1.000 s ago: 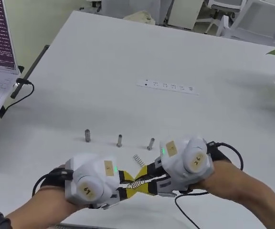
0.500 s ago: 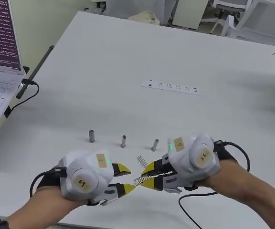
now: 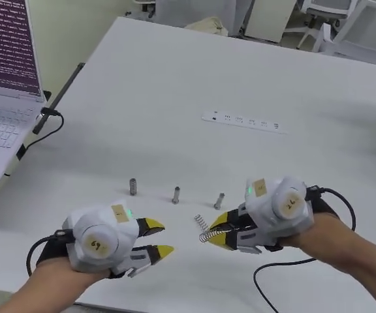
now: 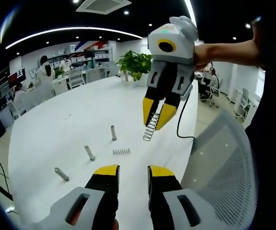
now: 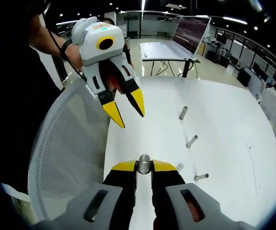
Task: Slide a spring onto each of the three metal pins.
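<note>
- A spring (image 3: 205,236) is clamped by one end in the jaws of the right gripper (image 3: 217,231). Its free end sticks out toward the left gripper (image 3: 156,238). It is held off the worktop (image 3: 142,98), nearer the person than the middle pin (image 3: 176,194) and to that pin's right.
- A second spring (image 3: 201,222) lies loose on the worktop, just to the near right of the middle pin.
- The middle pin stands upright and bare. The right pin (image 3: 219,201) stands beside it, also bare.
- The left pin (image 3: 133,186), on the other side of the middle pin, looks thicker and ribbed. It may already carry a spring, though it is too small to be sure.
- The left gripper hovers on the person's side of the middle pin, a little to its left. Its jaws are apart with nothing between them, and their tips point at the right gripper without touching it.
- A power strip (image 3: 245,121) lies well beyond the middle pin.
- A laptop (image 3: 5,85) sits open far to the left of the middle pin.
</note>
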A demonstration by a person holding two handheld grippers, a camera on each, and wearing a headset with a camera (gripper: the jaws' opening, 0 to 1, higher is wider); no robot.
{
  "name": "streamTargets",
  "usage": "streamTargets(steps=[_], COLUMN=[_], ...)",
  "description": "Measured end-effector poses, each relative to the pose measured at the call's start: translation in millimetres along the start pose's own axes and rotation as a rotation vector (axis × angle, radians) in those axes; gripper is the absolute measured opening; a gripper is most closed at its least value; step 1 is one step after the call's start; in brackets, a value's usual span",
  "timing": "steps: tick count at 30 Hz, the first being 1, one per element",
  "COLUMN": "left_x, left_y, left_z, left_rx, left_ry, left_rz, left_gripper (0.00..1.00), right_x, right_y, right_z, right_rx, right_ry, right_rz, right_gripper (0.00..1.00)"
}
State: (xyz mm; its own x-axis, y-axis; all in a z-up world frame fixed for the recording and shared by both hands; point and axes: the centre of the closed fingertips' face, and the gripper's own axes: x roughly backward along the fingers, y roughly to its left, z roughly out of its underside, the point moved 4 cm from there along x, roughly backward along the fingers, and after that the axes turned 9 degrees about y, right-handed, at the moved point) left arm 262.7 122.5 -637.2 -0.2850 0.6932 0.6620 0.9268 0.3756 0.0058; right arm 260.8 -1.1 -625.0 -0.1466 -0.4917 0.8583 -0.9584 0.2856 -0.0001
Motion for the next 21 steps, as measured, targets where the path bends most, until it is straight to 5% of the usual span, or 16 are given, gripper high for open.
streamTargets(steps=[21], left_x=[39.9], left_y=[45.8], left_z=[25.6], left_rx=[0.151], left_ry=[-0.024], left_rz=[-0.143], left_gripper=[0.28], right_x=[-13.5], right_y=[-41.6], right_z=[0.9], right_rx=[-0.05], right_ry=[0.054], right_rz=[0.038], right_gripper=[0.08])
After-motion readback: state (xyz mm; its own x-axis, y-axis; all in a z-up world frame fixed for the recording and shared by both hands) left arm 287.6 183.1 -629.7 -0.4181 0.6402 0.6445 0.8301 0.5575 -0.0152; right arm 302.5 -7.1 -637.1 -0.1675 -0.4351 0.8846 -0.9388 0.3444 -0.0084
